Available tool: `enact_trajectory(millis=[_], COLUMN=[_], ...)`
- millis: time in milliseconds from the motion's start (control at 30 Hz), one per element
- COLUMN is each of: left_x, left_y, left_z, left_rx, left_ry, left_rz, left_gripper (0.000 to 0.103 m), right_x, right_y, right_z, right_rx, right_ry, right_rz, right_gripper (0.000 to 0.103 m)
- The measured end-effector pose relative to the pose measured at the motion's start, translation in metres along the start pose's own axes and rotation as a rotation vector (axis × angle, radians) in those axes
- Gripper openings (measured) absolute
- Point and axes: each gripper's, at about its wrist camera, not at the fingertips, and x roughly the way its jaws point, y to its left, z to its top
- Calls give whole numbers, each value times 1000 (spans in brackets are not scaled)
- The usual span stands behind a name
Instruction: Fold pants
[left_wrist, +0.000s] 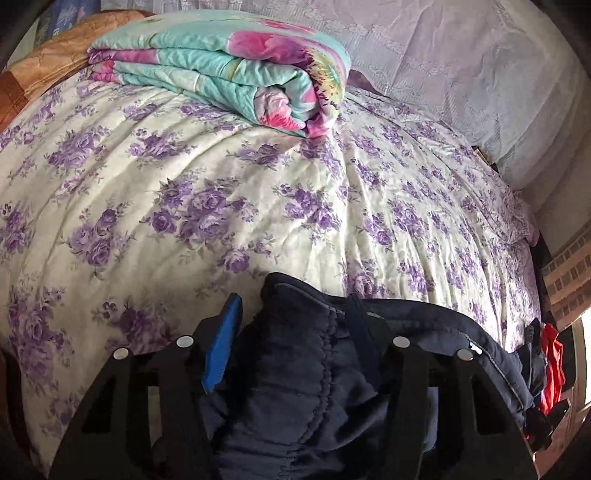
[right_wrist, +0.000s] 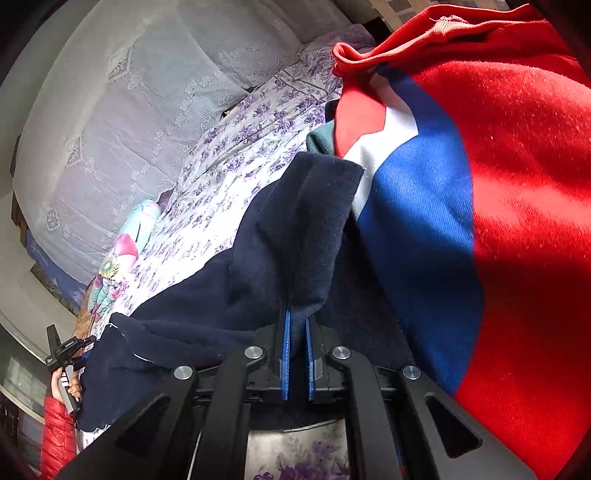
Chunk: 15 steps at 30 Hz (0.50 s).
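The dark navy pants (left_wrist: 306, 369) lie bunched on the floral bed at the near edge, waistband end between my left gripper's (left_wrist: 291, 339) fingers. Its blue left pad (left_wrist: 221, 347) stands apart from the cloth; the right finger is hidden under fabric, so the jaws look wide. In the right wrist view the pants (right_wrist: 280, 240) stretch from my right gripper (right_wrist: 297, 325) toward the left gripper (right_wrist: 62, 358), seen in a hand. My right gripper's blue pads (right_wrist: 285, 354) are pinched on a fold of the navy cloth.
A folded teal-and-pink quilt (left_wrist: 236, 70) sits at the back of the purple-flowered bedspread (left_wrist: 184, 192). A lavender lace-covered headboard (left_wrist: 461, 66) runs along the right. A red, white and blue garment (right_wrist: 480, 184) lies close on the right of the right gripper.
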Motion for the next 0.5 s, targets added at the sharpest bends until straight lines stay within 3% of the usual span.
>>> enact_trajectory(millis=[67,100,267,333,367,400,500], left_x=[-1,-2,18,18,15,9,-23], left_y=[9,11,-9,-26,-30,-30,-12], left_z=[4,6,5,-4,-7,-7,-6], left_rx=[-52,-57,91,205,234,239,146], left_ry=[-4,-9,125,109,87,52,-65], left_rz=[-26,-37,-69,-17,2,8,-115], left_gripper=[80,83,83,68,56,32,19], right_x=[0,0,0,1,1,2,2], right_y=[0,0,0,0,0,0,1], right_z=[0,0,0,0,-1,-1,-2], right_rx=[-1,-2,-1,2,3,4,4], right_ry=[0,0,0,1,2,2,1], right_rz=[-1,-2,0,3,4,5,7], right_gripper=[8,8,8,8,8,8,8])
